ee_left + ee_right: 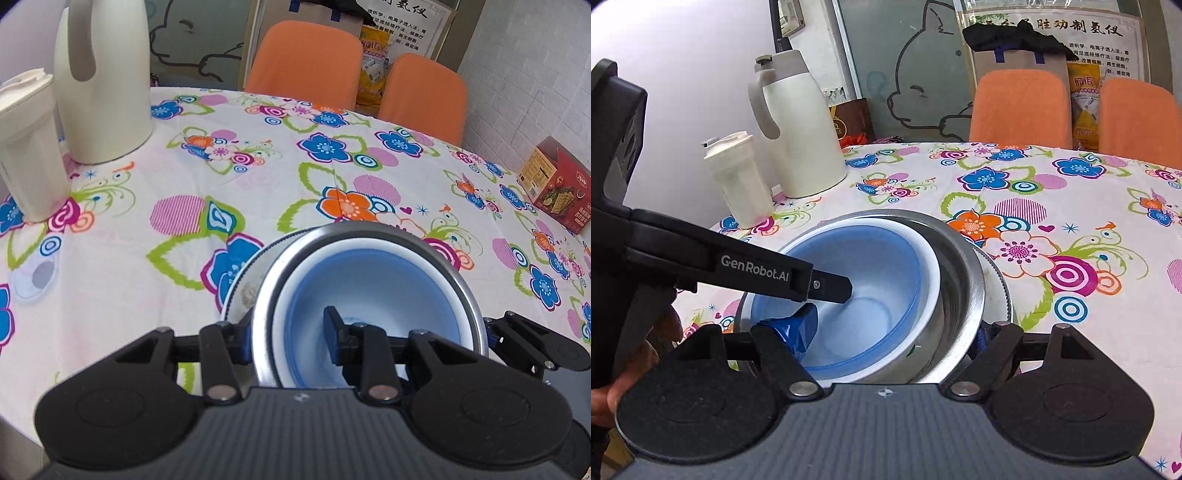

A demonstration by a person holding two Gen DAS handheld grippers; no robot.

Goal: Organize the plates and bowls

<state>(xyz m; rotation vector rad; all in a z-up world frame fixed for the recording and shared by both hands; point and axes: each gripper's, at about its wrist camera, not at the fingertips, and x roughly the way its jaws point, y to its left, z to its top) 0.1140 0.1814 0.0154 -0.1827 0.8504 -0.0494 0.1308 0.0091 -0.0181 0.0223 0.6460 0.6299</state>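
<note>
**Left wrist and right wrist views: nested bowls gripped from two sides**

Left wrist view shows the left gripper clamped across the near wall of the nested bowls: one finger inside the blue-lined white bowl, the other outside the stainless steel bowl holding it. Both sit on a patterned white plate on the floral tablecloth.

Right gripper likewise straddles the wall, its blue-taped finger inside, jaws gripping.

Surroundings: cream thermos jug and lidded cream plastic cup stand far left; red cracker box far right; two orange chairs beyond the table. Nothing obstructs the stack.
</note>
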